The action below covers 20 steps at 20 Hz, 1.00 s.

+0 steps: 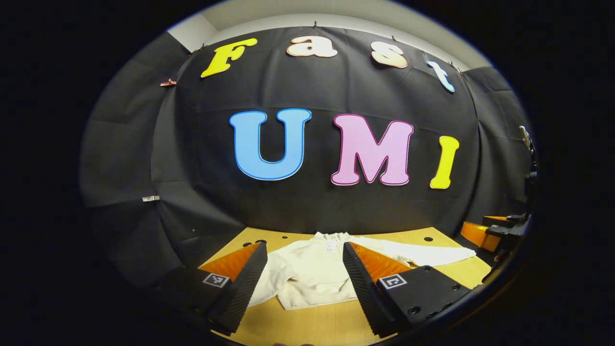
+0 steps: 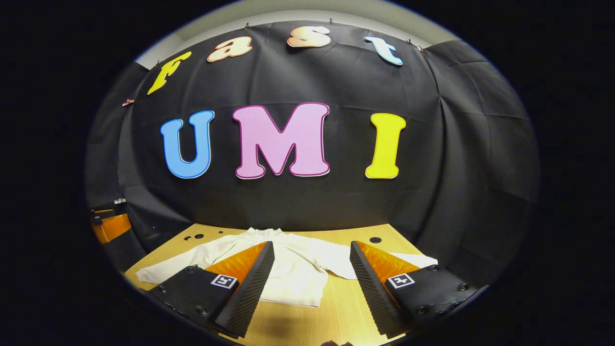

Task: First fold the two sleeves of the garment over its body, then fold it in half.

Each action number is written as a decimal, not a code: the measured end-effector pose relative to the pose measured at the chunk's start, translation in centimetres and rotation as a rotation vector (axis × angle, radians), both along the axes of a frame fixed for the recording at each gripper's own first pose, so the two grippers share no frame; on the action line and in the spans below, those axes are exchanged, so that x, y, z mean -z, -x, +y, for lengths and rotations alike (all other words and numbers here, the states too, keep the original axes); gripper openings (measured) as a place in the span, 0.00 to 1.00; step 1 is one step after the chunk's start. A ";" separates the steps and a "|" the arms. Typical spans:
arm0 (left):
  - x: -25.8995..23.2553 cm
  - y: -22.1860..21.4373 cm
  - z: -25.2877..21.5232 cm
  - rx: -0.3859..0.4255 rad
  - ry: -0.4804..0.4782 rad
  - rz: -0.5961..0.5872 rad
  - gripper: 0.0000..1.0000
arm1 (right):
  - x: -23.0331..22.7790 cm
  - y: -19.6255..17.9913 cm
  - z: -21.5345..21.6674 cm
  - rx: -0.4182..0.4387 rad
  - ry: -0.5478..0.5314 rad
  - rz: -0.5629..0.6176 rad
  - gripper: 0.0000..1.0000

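1. Left gripper view: the left gripper (image 1: 304,288) hangs above the near edge of the wooden table (image 1: 307,327), fingers spread wide apart, pinching nothing.
2. Between those fingers, at 12 o'clock from the tips, lies the white sweatshirt (image 1: 312,276), flat on the table, collar toward the black backdrop (image 1: 307,86).
3. One sleeve (image 1: 432,254) stretches out toward 3 o'clock along the tabletop; the other (image 1: 274,274), at 9 o'clock, bunches in beside the body and is partly hidden behind the finger.
4. Out at 3 o'clock, at the table's edge, the other gripper (image 1: 495,230) pokes in; I cannot tell its opening from here.
5. Right gripper view: the right gripper (image 2: 312,288) is also spread wide, nothing between its fingers but air.
6. Here the sweatshirt (image 2: 298,274) sits at 12 o'clock, sleeves reaching toward 9 (image 2: 182,262) and 3 o'clock (image 2: 413,259).
7. At 9 o'clock, the other gripper (image 2: 110,226) shows near the table's corner.
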State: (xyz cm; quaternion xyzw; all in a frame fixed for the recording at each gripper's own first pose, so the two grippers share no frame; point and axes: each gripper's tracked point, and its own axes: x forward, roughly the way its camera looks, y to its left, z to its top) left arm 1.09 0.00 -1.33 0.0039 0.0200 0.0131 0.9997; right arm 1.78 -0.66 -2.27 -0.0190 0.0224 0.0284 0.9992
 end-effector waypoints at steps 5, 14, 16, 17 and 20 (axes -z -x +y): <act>0.2 -0.7 -0.5 0.002 0.002 0.006 0.97 | 1.0 -0.9 -1.6 0.021 0.009 0.027 0.97; 1.7 -1.8 -1.6 -0.021 -0.003 0.043 0.97 | 3.7 -5.6 -7.5 0.082 0.016 0.086 0.97; 2.4 -2.1 -2.3 -0.029 -0.004 0.062 0.97 | 4.8 -7.1 -10.0 0.125 0.016 0.105 0.97; 2.6 -2.2 -2.5 -0.034 -0.008 0.070 0.97 | 5.3 -7.7 -11.3 0.148 0.019 0.118 0.97; 3.7 -2.7 -3.5 -0.041 -0.001 0.097 0.97 | 7.2 -9.5 -15.2 0.179 0.035 0.164 0.98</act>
